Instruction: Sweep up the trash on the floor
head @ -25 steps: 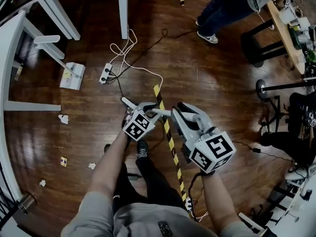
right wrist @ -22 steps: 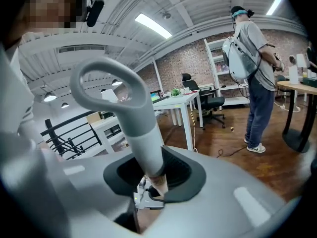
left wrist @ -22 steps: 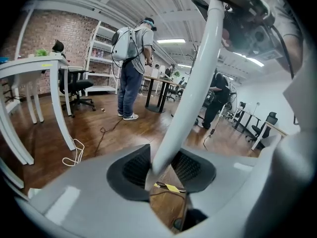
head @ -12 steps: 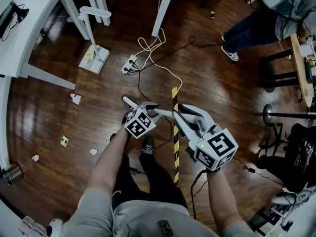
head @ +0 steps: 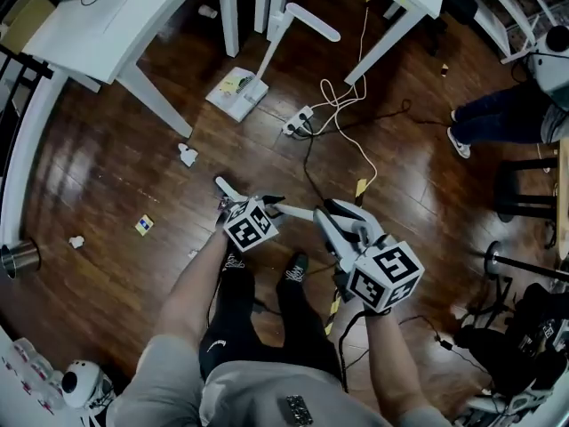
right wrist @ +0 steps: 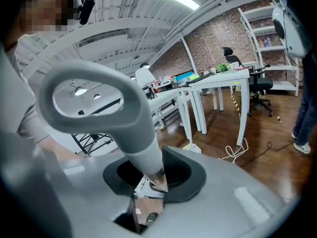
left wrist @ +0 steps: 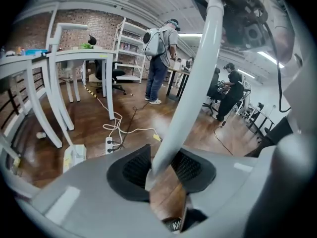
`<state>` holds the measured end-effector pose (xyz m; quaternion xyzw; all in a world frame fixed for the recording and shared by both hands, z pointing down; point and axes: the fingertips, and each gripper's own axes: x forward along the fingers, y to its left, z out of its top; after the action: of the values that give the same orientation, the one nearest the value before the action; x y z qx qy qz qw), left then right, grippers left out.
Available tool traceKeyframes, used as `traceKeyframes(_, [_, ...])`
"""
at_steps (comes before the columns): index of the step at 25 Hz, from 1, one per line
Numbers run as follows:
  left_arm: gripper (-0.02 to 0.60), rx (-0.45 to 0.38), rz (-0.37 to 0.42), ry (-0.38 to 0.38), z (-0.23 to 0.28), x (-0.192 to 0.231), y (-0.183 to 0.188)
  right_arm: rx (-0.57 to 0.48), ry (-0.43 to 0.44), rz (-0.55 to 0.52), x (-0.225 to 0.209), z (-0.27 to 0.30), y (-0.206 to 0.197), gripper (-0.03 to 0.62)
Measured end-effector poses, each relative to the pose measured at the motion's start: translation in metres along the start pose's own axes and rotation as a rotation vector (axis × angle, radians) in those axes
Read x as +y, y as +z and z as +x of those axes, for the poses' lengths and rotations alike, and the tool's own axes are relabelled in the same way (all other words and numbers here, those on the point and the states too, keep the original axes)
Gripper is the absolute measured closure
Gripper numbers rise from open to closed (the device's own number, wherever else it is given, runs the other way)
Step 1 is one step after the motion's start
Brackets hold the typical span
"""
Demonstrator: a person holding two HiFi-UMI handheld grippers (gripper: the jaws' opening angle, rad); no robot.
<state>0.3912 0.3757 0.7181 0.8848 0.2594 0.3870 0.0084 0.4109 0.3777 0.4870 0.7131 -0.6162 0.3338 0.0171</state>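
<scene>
The dustpan (head: 233, 96) stands on the floor well beyond the left jaws, upright handle rising behind it, with a yellowish scrap lying in its tray. A metal cup (head: 18, 258) sits far to the left of them; what it holds cannot be made out.

The left gripper (left wrist: 161, 168) pinches the white pole of the broom (left wrist: 190, 93) between its dark pads. From there the pole leans up and to the right towards the right gripper (right wrist: 151, 175), whose jaws clamp it just under the loop grip (right wrist: 94, 95). The pole's long axis runs crosswise from one pair of jaws to the other; its brush end does not show.

Crumpled paper (head: 188, 155) lies left of the left jaws, a small card (head: 144, 225) farther left.
</scene>
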Motion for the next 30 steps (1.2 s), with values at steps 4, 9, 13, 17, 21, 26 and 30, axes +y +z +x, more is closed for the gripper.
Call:
traceKeyframes(4, [0.453,0.035,-0.049,0.050,-0.058,0.043,-0.053,0.009,0.068,-0.010,0.055,0.065,0.008,0.513])
traceKeyframes(9, [0.453,0.049,-0.111,0.108,-0.123,0.086,-0.113,0.047,0.157,-0.042,0.119,0.138,0.014,0.513])
traceKeyframes(13, [0.453,0.073,-0.166,0.158,-0.168,0.114,-0.159,0.082,0.230,-0.057,0.163,0.188,0.012,0.513])
traceKeyframes(17, [0.453,0.060,-0.222,0.215,-0.198,0.135,-0.181,0.109,0.288,-0.088,0.189,0.220,0.021,0.513])
traceKeyframes(21, [0.456,0.037,-0.221,0.241,-0.209,0.146,-0.165,0.098,0.303,-0.091,0.185,0.219,0.041,0.513])
traceKeyframes(26, [0.456,-0.011,-0.158,0.241,-0.194,0.157,-0.088,0.037,0.263,-0.041,0.130,0.183,0.093,0.513])
traceKeyframes(30, [0.460,-0.046,-0.093,0.232,-0.166,0.171,-0.012,-0.020,0.223,-0.041,0.081,0.152,0.143,0.513])
